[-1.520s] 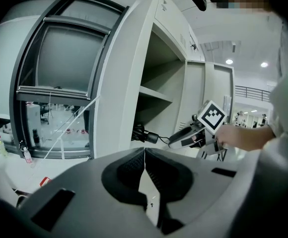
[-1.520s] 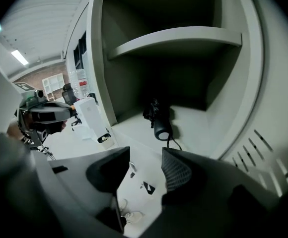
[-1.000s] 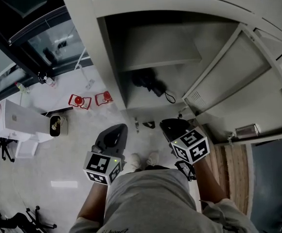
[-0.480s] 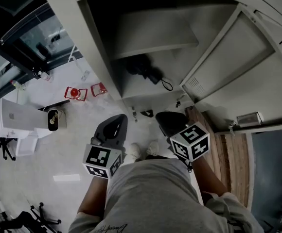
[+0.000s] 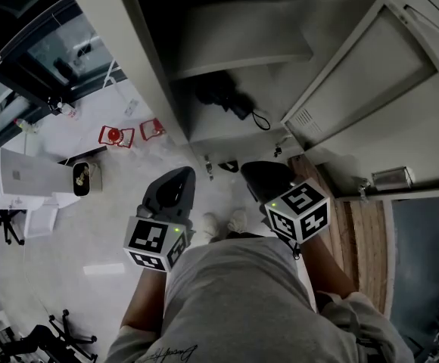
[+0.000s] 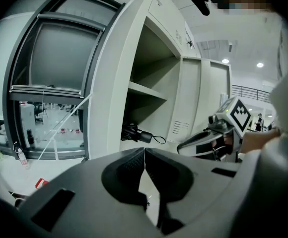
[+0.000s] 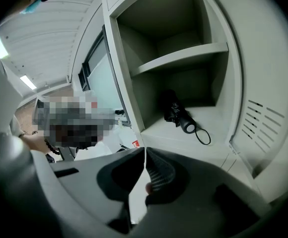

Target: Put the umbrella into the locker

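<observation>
The folded black umbrella, likely light and soft, lies in the grey metal locker, best taken at its stiff handle end; left tongs and right tongs both pressed together, empty

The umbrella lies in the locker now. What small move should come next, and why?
Probably move the right gripper, shut and empty like the left gripper, toward the open door to push it closed: the umbrella already lies inside the locker.
</observation>
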`<state>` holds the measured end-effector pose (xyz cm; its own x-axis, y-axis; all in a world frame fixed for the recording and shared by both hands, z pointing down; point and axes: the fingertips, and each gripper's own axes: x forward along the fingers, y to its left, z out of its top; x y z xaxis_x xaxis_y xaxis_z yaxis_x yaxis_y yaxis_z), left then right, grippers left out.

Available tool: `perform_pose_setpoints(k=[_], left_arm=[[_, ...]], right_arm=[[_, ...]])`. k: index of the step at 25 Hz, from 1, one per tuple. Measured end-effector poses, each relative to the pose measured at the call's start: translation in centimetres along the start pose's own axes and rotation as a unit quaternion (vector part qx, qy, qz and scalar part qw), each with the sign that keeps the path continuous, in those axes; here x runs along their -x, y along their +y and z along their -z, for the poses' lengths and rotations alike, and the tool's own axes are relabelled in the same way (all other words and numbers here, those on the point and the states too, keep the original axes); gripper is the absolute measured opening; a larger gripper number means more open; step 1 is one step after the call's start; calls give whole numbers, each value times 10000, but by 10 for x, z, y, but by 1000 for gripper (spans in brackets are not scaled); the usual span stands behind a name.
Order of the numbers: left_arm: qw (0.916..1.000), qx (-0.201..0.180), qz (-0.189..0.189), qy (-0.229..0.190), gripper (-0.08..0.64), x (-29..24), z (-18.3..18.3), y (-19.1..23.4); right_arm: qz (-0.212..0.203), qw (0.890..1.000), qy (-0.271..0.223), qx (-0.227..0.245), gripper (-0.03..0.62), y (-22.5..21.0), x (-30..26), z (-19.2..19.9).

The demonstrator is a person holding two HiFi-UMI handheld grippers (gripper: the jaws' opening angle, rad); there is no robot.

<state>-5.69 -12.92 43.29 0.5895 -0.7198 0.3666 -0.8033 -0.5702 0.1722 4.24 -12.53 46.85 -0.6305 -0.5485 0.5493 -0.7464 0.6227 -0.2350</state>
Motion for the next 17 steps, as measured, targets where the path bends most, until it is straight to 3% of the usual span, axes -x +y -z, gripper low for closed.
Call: perform_pose_setpoints(k=[17], left_arm=[[9998, 42, 139, 99, 17, 1, 4, -12]], right_arm=[[-58, 10000, 29, -16, 32, 9, 5, 4]])
